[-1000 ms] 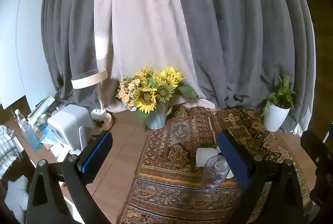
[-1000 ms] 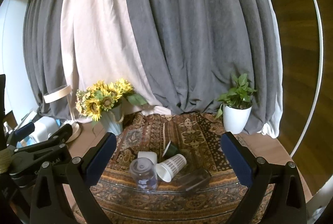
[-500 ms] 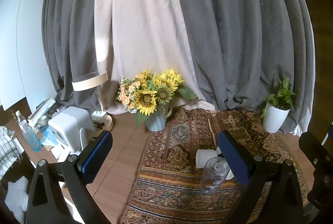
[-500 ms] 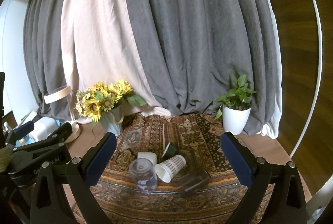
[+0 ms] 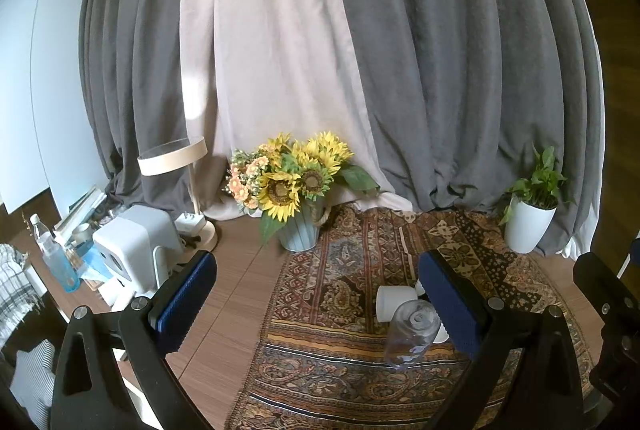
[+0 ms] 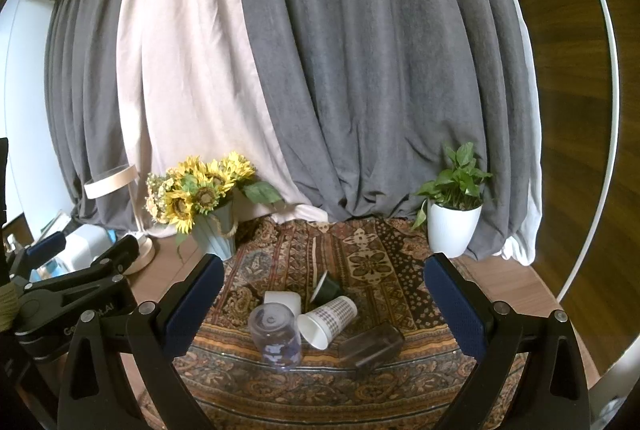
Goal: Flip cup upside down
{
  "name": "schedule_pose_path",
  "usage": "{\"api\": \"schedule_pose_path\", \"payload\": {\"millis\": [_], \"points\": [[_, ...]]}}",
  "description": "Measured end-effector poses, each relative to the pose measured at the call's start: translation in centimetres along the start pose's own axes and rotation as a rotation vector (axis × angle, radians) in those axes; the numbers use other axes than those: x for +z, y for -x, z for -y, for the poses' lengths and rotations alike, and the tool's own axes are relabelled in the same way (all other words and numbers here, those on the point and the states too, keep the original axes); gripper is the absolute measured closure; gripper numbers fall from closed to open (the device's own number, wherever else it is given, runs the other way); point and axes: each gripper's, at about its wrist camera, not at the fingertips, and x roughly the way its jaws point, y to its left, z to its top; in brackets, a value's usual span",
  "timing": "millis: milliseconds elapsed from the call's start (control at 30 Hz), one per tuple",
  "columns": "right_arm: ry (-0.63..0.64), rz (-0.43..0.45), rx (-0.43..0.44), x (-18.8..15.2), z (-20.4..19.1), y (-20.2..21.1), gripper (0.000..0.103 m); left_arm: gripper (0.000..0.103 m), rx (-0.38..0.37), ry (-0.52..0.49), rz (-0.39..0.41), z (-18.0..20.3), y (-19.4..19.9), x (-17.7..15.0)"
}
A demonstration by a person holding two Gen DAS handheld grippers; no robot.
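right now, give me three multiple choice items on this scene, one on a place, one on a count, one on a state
1. Where does the sunflower vase stand?
A. beside the rug's far left corner
B. in the middle of the rug
C. against the white plant pot

2. How many cups sit clustered on the rug in the right wrist view?
A. two
B. five
C. eight

3. How is the clear plastic cup standing?
A. upright, mouth up
B. upside down, base up
C. gripped in tongs

Answers:
1. A, the vase rests on the wooden table at the rug's far left corner, well apart from the white plant pot.
2. B, there is a clear plastic cup, a white cup, a patterned paper cup, a dark green cup and a smoky dark cup.
3. B, its closed base faces up, and both the left tongs and right tongs are open, holding nothing.
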Motion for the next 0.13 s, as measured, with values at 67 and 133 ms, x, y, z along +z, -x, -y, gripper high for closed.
{"api": "schedule_pose_path", "payload": {"millis": [67,133], "points": [[0.000,-0.002,0.002,0.01,-0.02,0.03,0.002,0.000,-0.001,0.001,0.000,0.00,0.00,-0.03],[0.000,-0.001,0.002,0.02,0.00,0.01,0.002,0.000,0.001,-0.001,0.000,0.01,0.01,-0.02]]}}
